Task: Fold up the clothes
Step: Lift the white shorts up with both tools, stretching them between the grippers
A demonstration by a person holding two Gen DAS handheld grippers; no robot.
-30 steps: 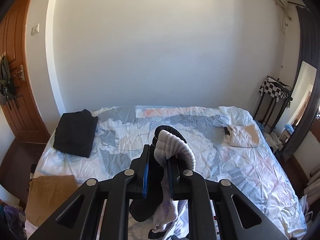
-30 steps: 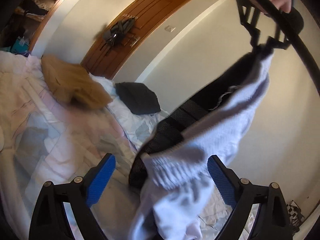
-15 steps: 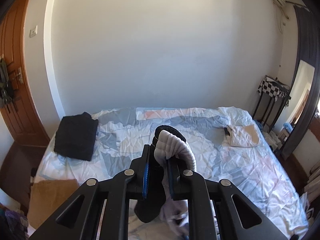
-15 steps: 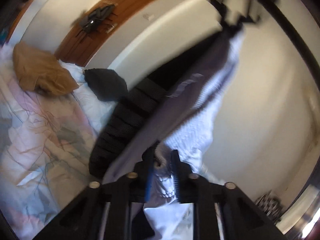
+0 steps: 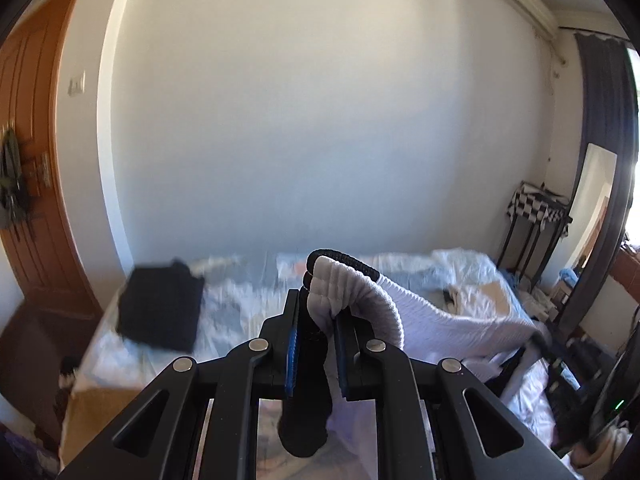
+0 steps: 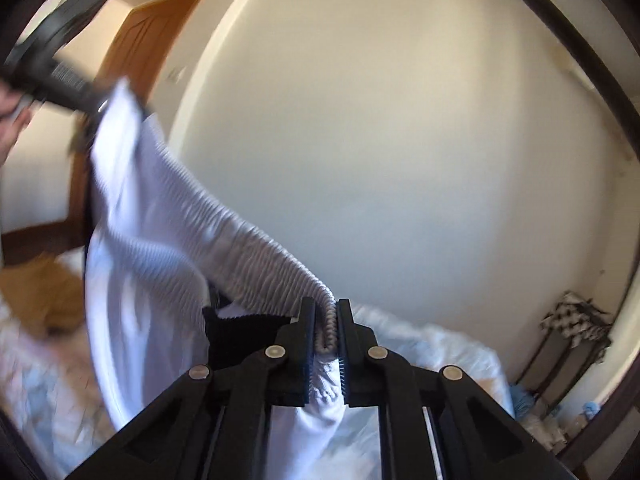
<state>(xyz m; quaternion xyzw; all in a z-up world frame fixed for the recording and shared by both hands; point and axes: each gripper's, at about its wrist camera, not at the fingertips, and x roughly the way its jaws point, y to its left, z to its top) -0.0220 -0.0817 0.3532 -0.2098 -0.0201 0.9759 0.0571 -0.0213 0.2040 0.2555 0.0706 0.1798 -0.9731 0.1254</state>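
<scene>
Walls close you in ahead and at the sides: the plain white wall [image 5: 304, 128] stands just behind the far edge of the bed [image 5: 248, 316], the wooden door [image 5: 28, 184] sits at the left, and a dark curtain [image 5: 604, 128] and a rack draped in checkered cloth [image 5: 536, 208] crowd the right corner. Open room is the air above the mattress, where both tools hang. On the bed a folded black garment [image 5: 160, 308] lies near the far left corner, a tan garment [image 6: 40, 296] nearer the left edge, and a cream piece [image 5: 476, 296] at the far right.

Your left gripper [image 5: 316, 344] is clenched on the ribbed waistband of the white-and-black shorts [image 5: 432, 320]. Your right gripper [image 6: 324, 344] has just been closing and now pinches the same ribbed white band between its pads. The garment hangs stretched between the two tools, clear of the sheet where visible. Its white knit is ridged along the band, smoother below, with a black mesh panel [image 6: 240, 328] showing beside the right jaws and a dark fold drooping under the left ones.
</scene>
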